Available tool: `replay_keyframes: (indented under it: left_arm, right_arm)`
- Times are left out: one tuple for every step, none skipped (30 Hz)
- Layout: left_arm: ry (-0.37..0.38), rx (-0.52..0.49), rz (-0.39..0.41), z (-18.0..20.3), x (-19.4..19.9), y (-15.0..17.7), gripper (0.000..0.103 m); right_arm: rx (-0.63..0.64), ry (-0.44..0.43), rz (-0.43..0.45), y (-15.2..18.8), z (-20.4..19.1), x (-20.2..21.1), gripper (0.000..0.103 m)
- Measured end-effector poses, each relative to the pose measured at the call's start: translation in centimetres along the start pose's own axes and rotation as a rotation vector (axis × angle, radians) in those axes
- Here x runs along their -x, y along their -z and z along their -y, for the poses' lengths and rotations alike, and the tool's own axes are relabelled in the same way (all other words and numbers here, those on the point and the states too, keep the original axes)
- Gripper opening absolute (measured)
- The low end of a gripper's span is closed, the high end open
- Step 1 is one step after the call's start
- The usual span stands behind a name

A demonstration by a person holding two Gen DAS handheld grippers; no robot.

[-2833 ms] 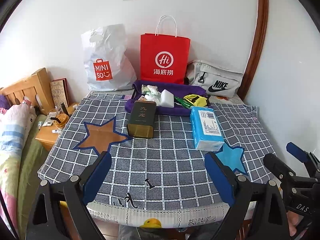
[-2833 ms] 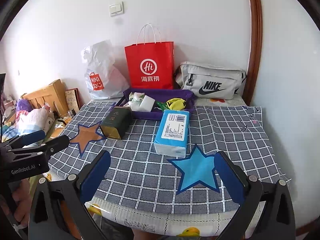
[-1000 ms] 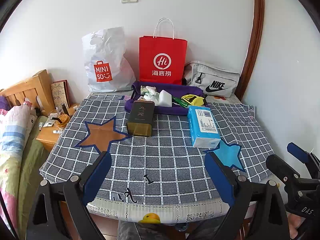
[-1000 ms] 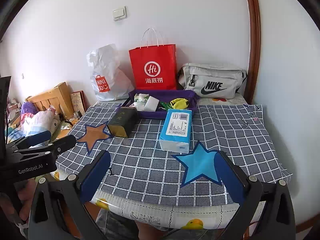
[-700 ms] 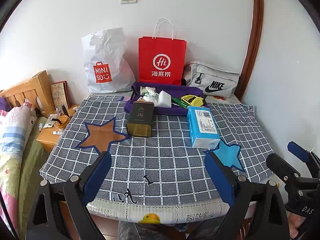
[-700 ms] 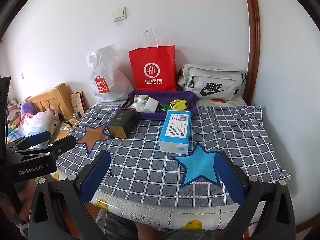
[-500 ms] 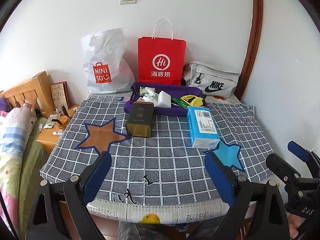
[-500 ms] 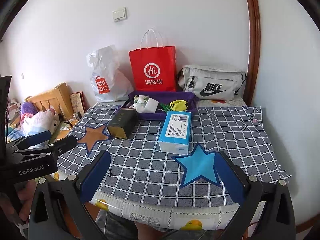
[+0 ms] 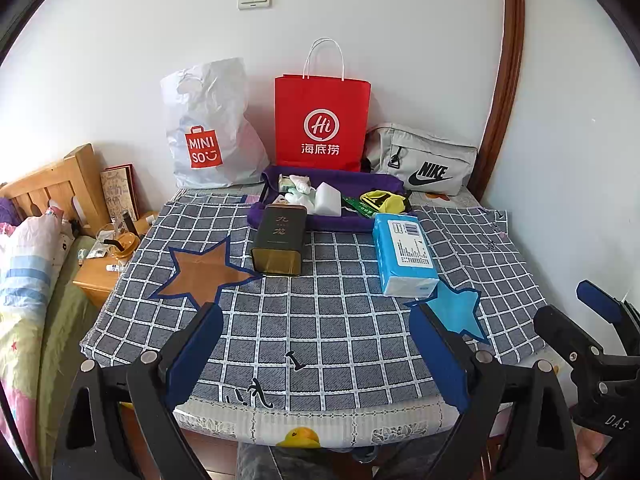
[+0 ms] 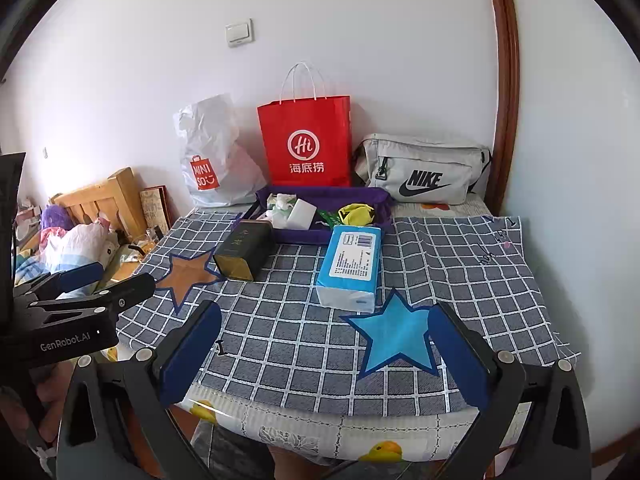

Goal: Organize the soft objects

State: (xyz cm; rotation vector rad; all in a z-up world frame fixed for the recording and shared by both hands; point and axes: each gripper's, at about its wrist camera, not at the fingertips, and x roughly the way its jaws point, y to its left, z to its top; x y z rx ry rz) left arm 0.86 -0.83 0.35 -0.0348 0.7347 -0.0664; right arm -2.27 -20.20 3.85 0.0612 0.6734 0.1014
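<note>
Two grippers hang with jaws spread wide and empty over the near edge of a bench (image 9: 320,344) covered in a grey checked cloth. From the left of the frame, a brown star patch (image 9: 200,272) lies beside a dark tea tin (image 9: 280,240) on its side; at centre, a blue tissue pack (image 9: 402,254) lies flat, its near end just beside a blue star patch (image 9: 456,312). Behind them, a purple tray (image 9: 316,222) holds white soft items (image 9: 300,190), a white sponge block (image 9: 328,199) and a yellow pouch (image 9: 384,202). Against the wall stand a white Miniso bag (image 9: 208,128), a red paper bag (image 9: 322,124) and a grey Nike pouch (image 9: 424,160).

Only the left wrist view shows the right gripper (image 9: 592,320) at lower right, plus a wooden nightstand (image 9: 100,272) at left. Only the right wrist view shows the left gripper (image 10: 84,284) at lower left, and a hand (image 10: 48,400) beneath it. Centred low in each own view, the left gripper (image 9: 316,352) and right gripper (image 10: 324,348) frame bare cloth.

Compared with 2.8 seconds ago, both cameras have drawn back slightly; the bench items lie as they did.
</note>
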Motion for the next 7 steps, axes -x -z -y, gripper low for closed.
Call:
replay_keyframes:
  left_arm:
    - [-0.001,0.0,0.0,-0.03,0.01,-0.04,0.094]
    - [-0.001,0.0,0.0,-0.08,0.01,-0.08,0.094]
    - [-0.001,0.0,0.0,-0.14,-0.03,-0.14,0.094]
    - [0.0,0.001,-0.002,-0.21,-0.1,-0.15,0.094]
    - [-0.001,0.001,-0.005,-0.28,-0.24,-0.18,0.094]
    - [-0.003,0.003,-0.008,-0.35,-0.46,-0.24,0.094]
    - [-0.003,0.004,-0.011,-0.4,-0.68,-0.21,0.094]
  right_arm:
    - [0.001,0.0,-0.001,0.01,-0.02,-0.02,0.102]
    - [0.002,0.0,-0.002,0.04,-0.03,-0.05,0.102]
    - [0.002,-0.001,-0.002,0.07,-0.03,-0.08,0.102]
    - [0.002,-0.002,-0.004,0.08,-0.03,-0.13,0.102]
    - [0.002,-0.003,-0.005,0.14,-0.02,-0.17,0.102]
    - [0.003,-0.004,-0.007,0.2,-0.05,-0.27,0.102]
    - [0.005,-0.004,-0.01,0.27,-0.08,-0.37,0.102]
